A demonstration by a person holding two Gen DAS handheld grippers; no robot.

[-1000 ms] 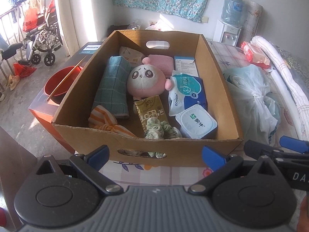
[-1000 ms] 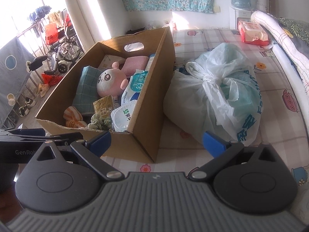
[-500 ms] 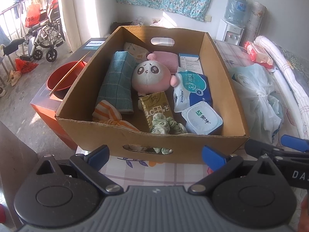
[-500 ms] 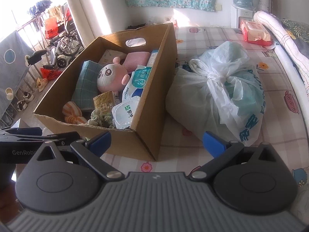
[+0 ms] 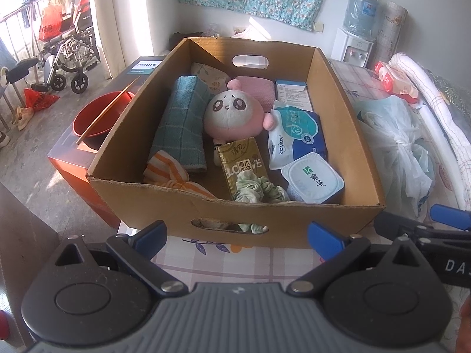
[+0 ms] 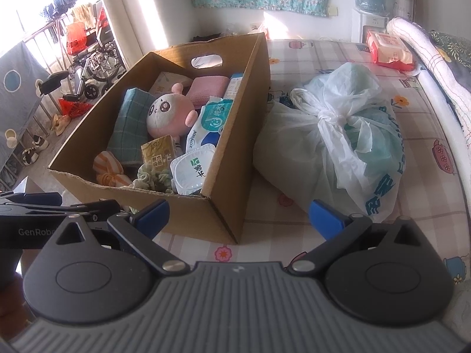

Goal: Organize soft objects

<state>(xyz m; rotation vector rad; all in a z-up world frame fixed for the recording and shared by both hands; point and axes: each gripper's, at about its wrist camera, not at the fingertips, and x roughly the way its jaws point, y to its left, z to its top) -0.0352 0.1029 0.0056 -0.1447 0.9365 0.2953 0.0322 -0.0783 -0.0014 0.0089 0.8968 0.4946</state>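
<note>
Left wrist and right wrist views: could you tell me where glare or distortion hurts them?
Left wrist: window blown out top left, cardboard box sharp, edges bowed by fisheye. Right wrist: sunlit wall patch glares, plastic bag clear.

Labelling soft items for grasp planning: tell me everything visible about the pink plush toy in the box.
The plush toy is round and soft-looking, with a white face, big dark eyes, small mouth, pink back, a pink nub on top and a stubby pink arm. It lies mid-box, face up toward the cameras, resting against the green checked towel and the wipes pack, above the tissue pack. Neither tongs touch it.
</note>
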